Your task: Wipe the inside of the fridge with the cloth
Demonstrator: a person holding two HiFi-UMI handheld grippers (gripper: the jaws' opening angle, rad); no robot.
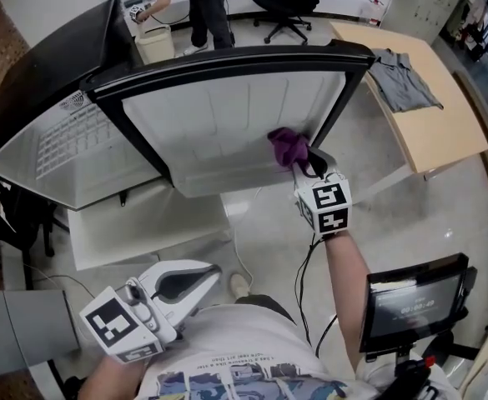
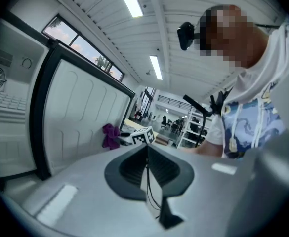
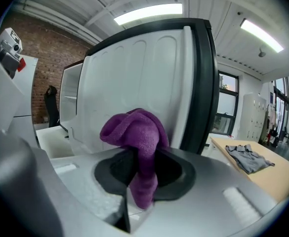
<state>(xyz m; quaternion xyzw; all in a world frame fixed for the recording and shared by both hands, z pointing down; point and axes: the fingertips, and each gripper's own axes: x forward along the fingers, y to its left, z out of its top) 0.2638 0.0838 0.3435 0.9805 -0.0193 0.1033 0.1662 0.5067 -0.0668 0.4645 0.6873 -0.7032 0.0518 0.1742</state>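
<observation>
A purple cloth (image 1: 287,146) is bunched at the tip of my right gripper (image 1: 306,163), which is shut on it. The cloth touches the white ribbed inner panel (image 1: 218,111) of the black-framed fridge door, near its right edge. In the right gripper view the cloth (image 3: 137,132) bulges above the jaws and one end hangs down between them, with the panel (image 3: 129,83) right behind. My left gripper (image 1: 213,272) is held low by the person's body, well away from the fridge. Its jaws are together with nothing between them (image 2: 146,169).
The white fridge body (image 1: 64,152) with a vent grille stands at left. A low white platform (image 1: 139,223) lies below the door. A wooden table (image 1: 444,132) with a grey garment (image 1: 402,82) is at right. A screen (image 1: 415,298) stands at lower right; a person (image 1: 208,11) and an office chair (image 1: 285,7) are behind.
</observation>
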